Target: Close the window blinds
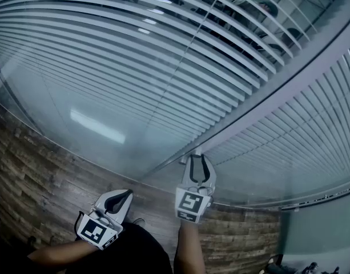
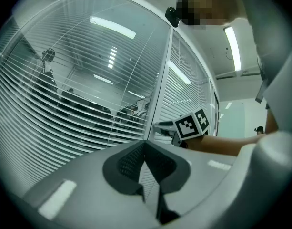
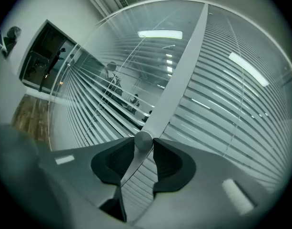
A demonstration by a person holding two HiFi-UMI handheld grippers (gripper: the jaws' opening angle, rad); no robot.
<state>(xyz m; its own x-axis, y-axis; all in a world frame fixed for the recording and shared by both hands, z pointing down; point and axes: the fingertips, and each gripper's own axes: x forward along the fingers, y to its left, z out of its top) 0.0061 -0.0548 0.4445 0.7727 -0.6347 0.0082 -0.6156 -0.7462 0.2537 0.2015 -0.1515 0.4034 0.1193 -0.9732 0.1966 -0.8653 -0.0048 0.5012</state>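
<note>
The window blinds hang behind glass with their slats tilted open, so a room shows through the gaps. A grey frame post separates two panes. On that post sits a small round silver knob. My right gripper points almost level at the post, its two dark pads pressing on either side of the knob. The head view shows the same gripper against the post's lower end. Lower and to the left, my left gripper stays off the glass, with its tips together on nothing.
Wood-pattern floor runs along the foot of the glass wall. Below the left pane's slats is bare glass. People sit in the room behind the blinds. A second blind covers the right pane.
</note>
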